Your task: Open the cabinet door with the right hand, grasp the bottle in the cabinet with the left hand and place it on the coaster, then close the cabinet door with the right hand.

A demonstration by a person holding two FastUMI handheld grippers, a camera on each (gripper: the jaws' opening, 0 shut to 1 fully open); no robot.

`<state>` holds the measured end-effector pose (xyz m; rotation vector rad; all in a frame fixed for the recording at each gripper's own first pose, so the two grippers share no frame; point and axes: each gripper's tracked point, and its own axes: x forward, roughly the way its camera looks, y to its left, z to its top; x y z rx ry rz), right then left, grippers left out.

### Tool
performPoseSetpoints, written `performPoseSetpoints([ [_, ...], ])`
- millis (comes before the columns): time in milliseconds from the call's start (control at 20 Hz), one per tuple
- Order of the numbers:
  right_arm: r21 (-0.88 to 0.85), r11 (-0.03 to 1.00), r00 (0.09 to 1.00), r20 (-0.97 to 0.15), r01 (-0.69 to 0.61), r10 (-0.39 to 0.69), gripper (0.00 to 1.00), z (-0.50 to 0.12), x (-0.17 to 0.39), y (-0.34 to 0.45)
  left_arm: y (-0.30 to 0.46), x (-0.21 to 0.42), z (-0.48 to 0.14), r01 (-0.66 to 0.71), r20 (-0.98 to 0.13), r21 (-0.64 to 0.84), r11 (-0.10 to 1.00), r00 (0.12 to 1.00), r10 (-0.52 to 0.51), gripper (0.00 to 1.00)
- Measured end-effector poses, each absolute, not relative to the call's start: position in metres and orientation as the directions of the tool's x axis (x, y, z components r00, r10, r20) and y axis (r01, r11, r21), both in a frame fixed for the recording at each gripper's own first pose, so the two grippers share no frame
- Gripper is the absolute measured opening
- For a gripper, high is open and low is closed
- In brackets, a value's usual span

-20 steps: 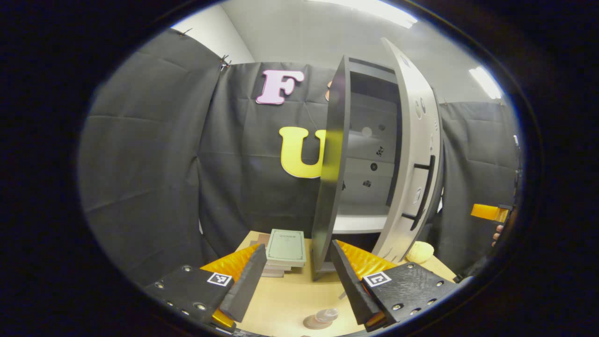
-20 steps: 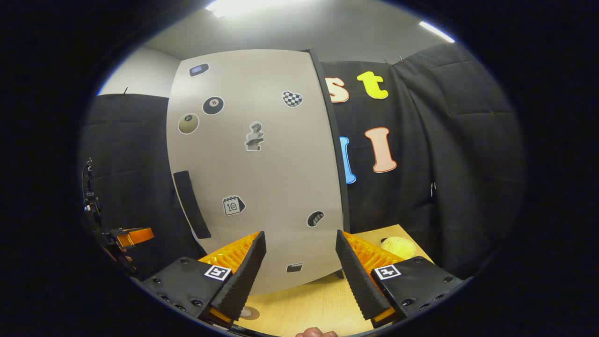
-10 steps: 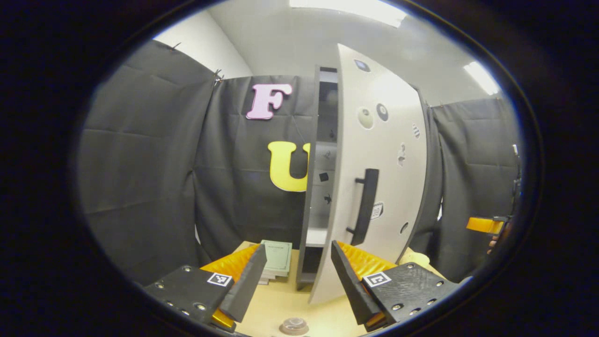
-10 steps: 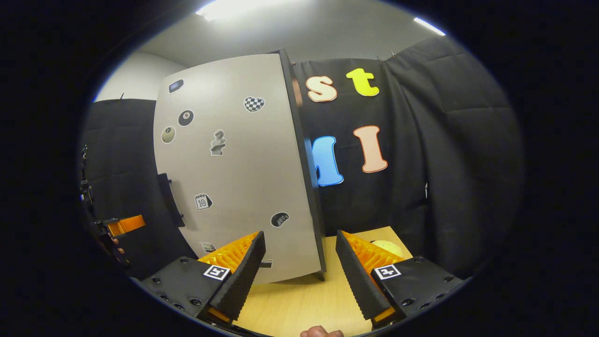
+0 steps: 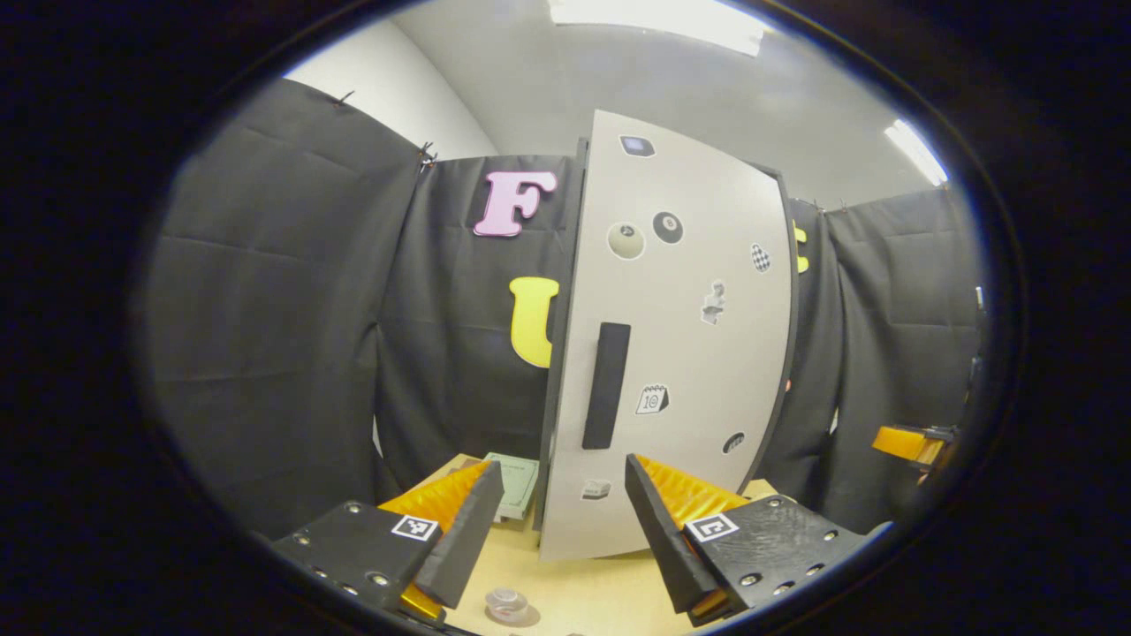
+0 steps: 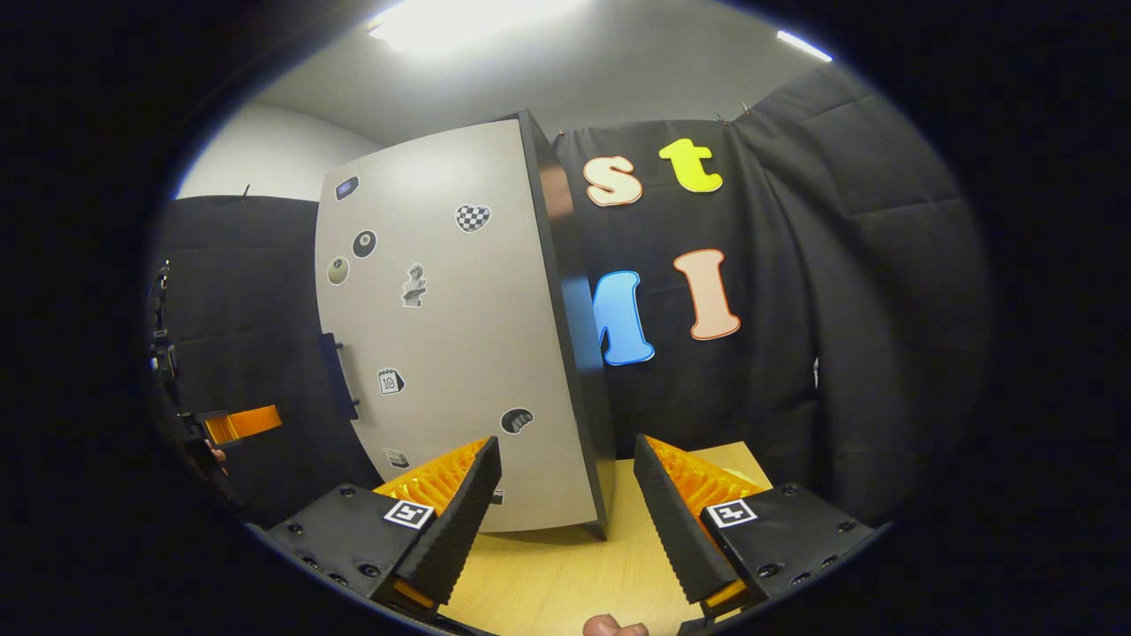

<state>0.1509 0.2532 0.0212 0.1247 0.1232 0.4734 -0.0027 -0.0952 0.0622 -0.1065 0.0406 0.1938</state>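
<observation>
The cabinet (image 5: 565, 353) stands upright on the worktop (image 5: 583, 596), and its pale door (image 5: 680, 353) sits flush across the front, so the inside is hidden. Stickers dot the door, and the dark handle (image 5: 606, 385) runs vertically near its left edge in the left gripper view.

The left hand-held gripper (image 5: 557, 521) hangs in front of the door, fingers spread wide with nothing between them. Just below, at the bottom edge of that view, the clear bottle (image 5: 507, 602) stands on the coaster (image 5: 523, 617), seen from above, out on the worktop in front of the cabinet and clear of both fingers. A greenish book (image 5: 515, 487) lies on the worktop beside the cabinet's left side, partly behind the left finger.

In the right gripper view, the door (image 6: 451, 353) is seen at an angle, with the cabinet's dark side panel (image 6: 579, 353) next to it. The right hand-held gripper (image 6: 565, 521) is spread wide too, empty, hovering over the worktop (image 6: 565, 583) near the cabinet's bottom corner and not touching it. The handle (image 6: 338, 375) is well off to its left. A fingertip (image 6: 610, 627) peeks in at the bottom edge.
</observation>
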Motion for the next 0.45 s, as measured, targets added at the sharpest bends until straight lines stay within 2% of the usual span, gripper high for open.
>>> performPoseSetpoints([
  [50,0.148,0.884,0.884,-0.093,-0.442,0.458,0.92,0.021,0.151,0.253,-0.097,-0.007,0.06,-0.202,-0.061,-0.078,0.976,0.978,0.198,0.88],
  [100,0.147,0.887,0.885,-0.102,-0.438,0.454,0.96,0.019,0.15,0.251,-0.096,-0.011,0.058,-0.211,-0.071,-0.053,0.976,0.976,0.207,0.83],
  [150,0.146,0.889,0.886,-0.108,-0.435,0.451,0.92,0.018,0.15,0.25,-0.096,-0.017,0.057,-0.218,-0.07,-0.027,0.976,0.974,0.216,0.83],
  [200,0.146,0.889,0.885,-0.114,-0.433,0.45,0.92,0.018,0.149,0.25,-0.096,-0.019,0.057,-0.224,-0.069,-0.011,0.975,0.973,0.223,0.86],
  [300,0.145,0.886,0.88,-0.127,-0.44,0.458,0.92,0.016,0.147,0.251,-0.099,-0.02,0.054,-0.223,-0.067,-0.011,0.975,0.973,0.221,0.83],
  [450,0.137,0.889,0.881,-0.132,-0.438,0.454,0.92,0.016,0.146,0.252,-0.11,-0.012,0.047,-0.17,-0.074,-0.036,0.985,0.983,0.167,0.84],
])
